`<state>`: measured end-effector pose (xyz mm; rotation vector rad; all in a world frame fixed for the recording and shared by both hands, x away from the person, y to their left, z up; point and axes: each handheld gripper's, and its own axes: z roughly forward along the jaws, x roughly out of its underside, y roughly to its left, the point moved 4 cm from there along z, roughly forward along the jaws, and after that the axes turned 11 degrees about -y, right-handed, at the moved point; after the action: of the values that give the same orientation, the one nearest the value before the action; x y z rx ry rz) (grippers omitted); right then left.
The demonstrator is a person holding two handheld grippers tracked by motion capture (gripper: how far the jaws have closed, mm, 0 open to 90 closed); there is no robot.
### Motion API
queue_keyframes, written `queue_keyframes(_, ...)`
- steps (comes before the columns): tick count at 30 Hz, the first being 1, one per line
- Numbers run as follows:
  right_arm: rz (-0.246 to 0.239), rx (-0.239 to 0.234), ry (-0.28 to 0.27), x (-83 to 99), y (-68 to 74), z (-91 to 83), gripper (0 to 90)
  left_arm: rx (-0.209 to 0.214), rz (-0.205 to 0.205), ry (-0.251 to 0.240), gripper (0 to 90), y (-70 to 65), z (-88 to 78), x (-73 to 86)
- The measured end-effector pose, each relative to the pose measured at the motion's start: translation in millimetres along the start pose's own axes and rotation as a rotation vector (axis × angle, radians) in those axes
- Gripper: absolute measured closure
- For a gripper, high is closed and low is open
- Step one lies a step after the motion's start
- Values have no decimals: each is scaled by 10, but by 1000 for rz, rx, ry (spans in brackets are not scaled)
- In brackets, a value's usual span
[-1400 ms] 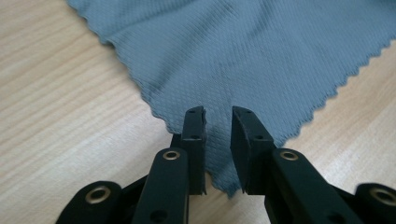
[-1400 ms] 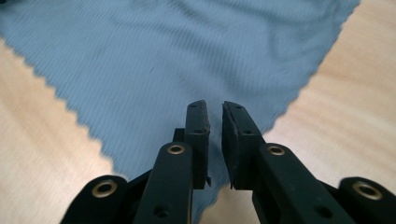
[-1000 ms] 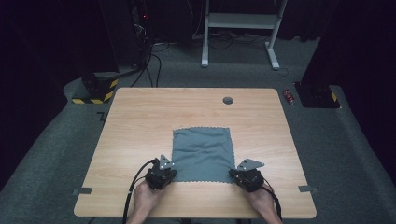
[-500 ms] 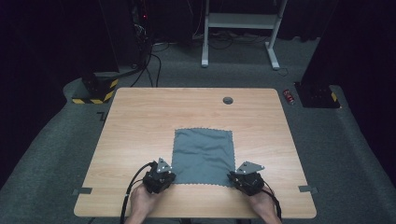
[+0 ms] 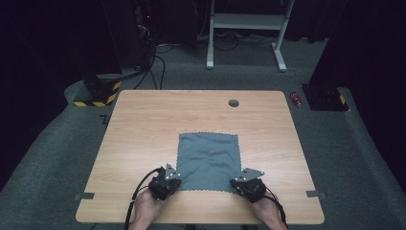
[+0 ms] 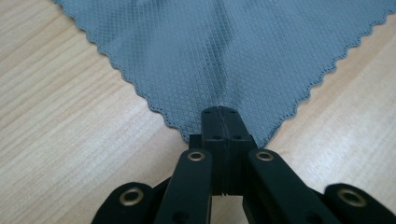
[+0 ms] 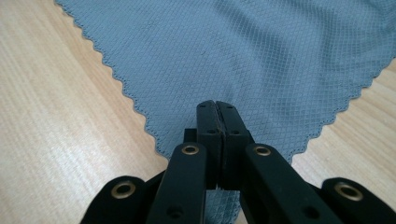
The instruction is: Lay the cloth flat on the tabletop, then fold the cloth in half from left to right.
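On the wooden counter (image 5: 143, 134) a grey cloth (image 5: 208, 160) with a zigzag-cut edge lies spread flat near the person's side, slightly right of the counter's middle.

At the cloth's near left corner sits the left claw (image 5: 171, 180). In the left gripper view the left claw (image 6: 220, 114) has its jaws pressed together with no gap between them, clenched on the very corner of the cloth (image 6: 219, 51). A faint crease runs up the fabric from the pinched point. The jaws have just been closing, with the cloth corner between them. Whether the pinched corner is lifted off the counter cannot be told; the black linkage covers the tip of the corner.

At the near right corner sits the right claw (image 5: 239, 184). In the right gripper view the right claw (image 7: 217, 109) is likewise clenched, its jaws meeting on the cloth (image 7: 233, 51) a little inside the corner, so fabric also shows below the jaws between the linkage arms. These jaws too have just been closing on the cloth.

In the high view both claw tips are small and dark, and the grey plates on top hide the jaws. The person's hands are cut off by the bottom edge, and the room beyond the counter is too dark to make out.
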<state>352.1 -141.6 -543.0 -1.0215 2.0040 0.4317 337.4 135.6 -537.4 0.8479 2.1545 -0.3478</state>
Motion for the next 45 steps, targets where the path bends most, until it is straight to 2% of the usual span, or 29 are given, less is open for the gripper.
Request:
queue_keyframes(4, 2, -8, -1, -3, 9, -7, 845, 5, -17, -1, 879, 15, -28, 20)
queue_keyframes(7, 16, 4, -16, -21, -19, 4, 806, 0, -39, -16, 709, 30, -25, 5)
queue_keyframes(9, 49, 24, -35, -69, -87, 33, 770, -13, -56, -45, 629, 70, 15, -63)
queue_keyframes(13, 66, 56, -52, -124, -154, 87, 737, -32, -70, -70, 561, 100, 111, -143)
queue_keyframes(14, 76, 77, -51, -147, -196, 130, 706, -45, -85, -76, 545, 121, 182, -175)
queue_keyframes(17, 96, 87, -34, -123, -249, 197, 680, -62, -93, -65, 527, 147, 249, -163)
queue_keyframes(21, 97, 77, -36, -84, -266, 182, 660, -81, -84, -79, 513, 179, 217, -107)
queue_keyframes(23, 93, 69, -36, -67, -274, 161, 643, -77, -106, -84, 483, 217, 194, -74)
queue_keyframes(26, 90, 72, -36, -51, -279, 142, 623, -95, -107, -102, 469, 257, 165, -31)
queue_keyframes(29, 95, 78, -55, -23, -277, 127, 611, -98, -118, -129, 466, 289, 142, 16)
queue_keyframes(32, 94, 80, -58, -21, -280, 128, 602, -100, -112, -136, 463, 304, 134, 30)
queue_keyframes(36, 98, 74, -67, -9, -285, 125, 600, -109, -127, -156, 442, 331, 125, 58)
queue_keyframes(38, 102, 77, -74, -3, -284, 122, 598, -109, -146, -168, 440, 340, 123, 67)
queue_keyframes(42, 126, 100, -46, -29, -278, 122, 562, -96, -200, -142, 378, 393, 116, 41)
queue_keyframes(44, 122, 106, -52, -54, -284, 127, 555, -100, -209, -129, 366, 417, 122, 28)
queue_keyframes(45, 136, 101, -68, -84, -285, 126, 555, -90, -232, -128, 364, 454, 121, 14)
